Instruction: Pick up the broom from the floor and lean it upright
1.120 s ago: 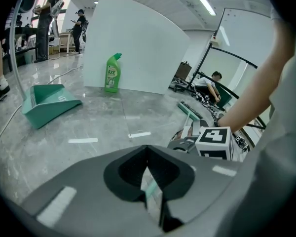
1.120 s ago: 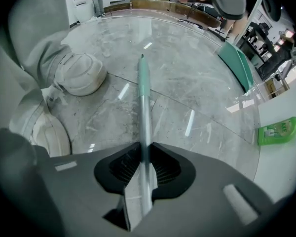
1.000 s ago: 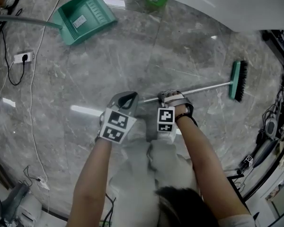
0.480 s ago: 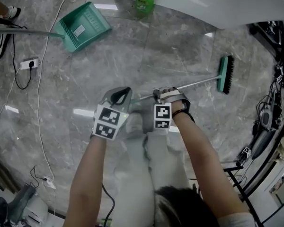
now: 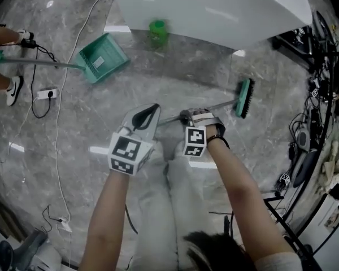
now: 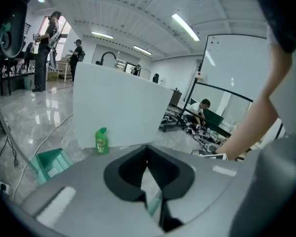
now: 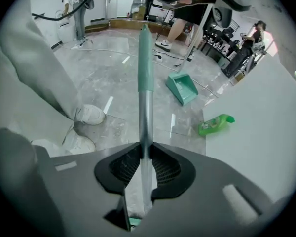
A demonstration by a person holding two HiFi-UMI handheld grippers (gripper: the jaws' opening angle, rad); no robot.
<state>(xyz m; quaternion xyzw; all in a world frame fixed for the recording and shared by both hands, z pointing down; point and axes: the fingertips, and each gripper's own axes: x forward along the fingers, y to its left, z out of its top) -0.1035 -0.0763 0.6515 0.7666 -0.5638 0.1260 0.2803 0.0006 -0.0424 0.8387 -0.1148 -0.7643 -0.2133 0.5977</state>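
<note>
The broom hangs off the grey floor, its green head with black bristles (image 5: 244, 97) at the right. Its metal handle (image 5: 217, 106) slants left to my right gripper (image 5: 186, 117), which is shut on it. In the right gripper view the handle (image 7: 146, 112) passes between the pads, and its green grip (image 7: 145, 63) runs on beyond with a bare end. My left gripper (image 5: 153, 110) sits just left of the right one, over the grip end. Its tips (image 6: 147, 152) meet, and a green strip (image 6: 155, 205) shows low in the gap. I cannot tell if it touches the handle.
A green dustpan (image 5: 101, 58) lies at the upper left and a green bottle (image 5: 156, 31) stands by a white counter (image 5: 214, 10). A power strip with cables (image 5: 48, 94) and another person's foot (image 5: 14, 89) are at the left. Cluttered equipment (image 5: 305, 151) lines the right. My shoes (image 7: 84, 115) are below.
Both grippers have risen together and the broom has come up off the floor with them. Its head has swung in toward the middle. More of the white counter shows.
</note>
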